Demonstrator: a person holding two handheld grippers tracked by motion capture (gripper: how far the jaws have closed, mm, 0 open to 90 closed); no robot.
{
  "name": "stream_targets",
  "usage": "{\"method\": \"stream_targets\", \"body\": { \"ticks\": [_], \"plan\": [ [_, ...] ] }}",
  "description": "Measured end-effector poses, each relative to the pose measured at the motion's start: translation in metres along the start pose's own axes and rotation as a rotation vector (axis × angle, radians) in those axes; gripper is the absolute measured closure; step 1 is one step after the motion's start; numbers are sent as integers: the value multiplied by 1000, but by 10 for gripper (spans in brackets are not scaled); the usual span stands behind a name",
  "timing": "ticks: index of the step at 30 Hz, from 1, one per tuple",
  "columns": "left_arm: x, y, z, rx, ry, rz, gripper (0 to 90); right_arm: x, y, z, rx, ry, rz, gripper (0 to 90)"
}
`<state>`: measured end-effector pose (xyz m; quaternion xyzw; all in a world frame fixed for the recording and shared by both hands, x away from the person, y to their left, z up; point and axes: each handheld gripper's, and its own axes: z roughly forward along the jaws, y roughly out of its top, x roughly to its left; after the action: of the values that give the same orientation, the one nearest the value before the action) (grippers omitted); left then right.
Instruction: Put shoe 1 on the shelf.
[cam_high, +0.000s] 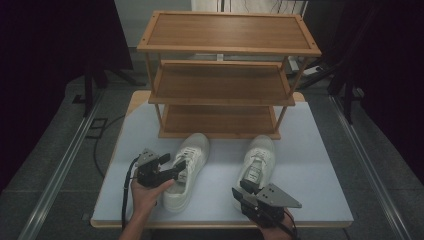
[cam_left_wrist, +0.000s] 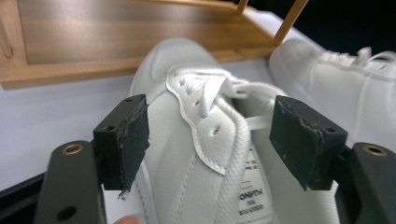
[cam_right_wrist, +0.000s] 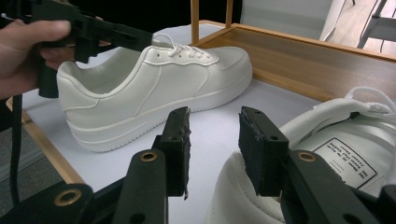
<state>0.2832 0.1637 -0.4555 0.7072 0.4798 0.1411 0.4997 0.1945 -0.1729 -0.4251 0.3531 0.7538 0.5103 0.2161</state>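
Two white sneakers lie on the white table, toes toward the rack. The left sneaker (cam_high: 187, 170) (cam_left_wrist: 177, 116) (cam_right_wrist: 154, 88) has my left gripper (cam_high: 176, 168) (cam_left_wrist: 212, 135) at its collar. The jaws stand wide apart across the shoe's near side wall, one pad outside and the other over the opening, with no squeeze visible. My right gripper (cam_high: 241, 188) (cam_right_wrist: 215, 149) sits at the heel of the right sneaker (cam_high: 259, 160) (cam_right_wrist: 355, 135), also open. One jaw rests over the heel rim and the gap between the pads is bare.
A three-tier wooden shoe rack (cam_high: 225, 82) (cam_left_wrist: 116, 32) (cam_right_wrist: 299, 51) stands at the back of the table (cam_high: 310, 165), just past the shoes' toes. Its shelves carry nothing. Dark floor and rails flank the table on both sides.
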Motion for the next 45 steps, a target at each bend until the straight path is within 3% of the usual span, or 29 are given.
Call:
{"method": "stream_targets", "body": {
  "ticks": [2,5,7,10,12,15,22,29,34,36,37,42,45],
  "plan": [
    [0,-3,8,30,15,1,318,0,0,0,-1,-3,3,631],
    [3,-3,8,8,37,-16,386,-1,0,0,-1,-8,7,631],
    [7,-6,11,11,32,-57,425,0,-1,0,-3,-11,6,630],
    [10,-10,15,29,55,-69,452,1,0,0,-7,-9,2,630],
    [11,-11,14,7,45,-84,493,2,0,0,-6,-12,-4,629],
    [7,-11,14,-9,53,-44,585,2,-1,1,-3,-10,-6,627],
    [5,-11,14,-35,65,-29,720,5,-3,3,4,-6,-12,627],
    [11,-12,10,-56,36,-67,803,5,-3,2,3,-12,-13,633],
    [24,-19,4,-127,-31,-193,814,6,-3,2,-6,-11,-15,634],
    [25,-19,2,-134,-40,-210,814,6,-2,1,-10,-10,-12,634],
    [25,-21,-3,-161,-60,-243,814,6,-2,0,-12,-11,-12,634],
    [15,-21,-17,-210,-83,-280,814,4,-1,-3,-23,-15,-9,634],
    [7,-16,-28,-238,-105,-275,814,2,1,-5,-33,-17,-2,634]
  ]
}}
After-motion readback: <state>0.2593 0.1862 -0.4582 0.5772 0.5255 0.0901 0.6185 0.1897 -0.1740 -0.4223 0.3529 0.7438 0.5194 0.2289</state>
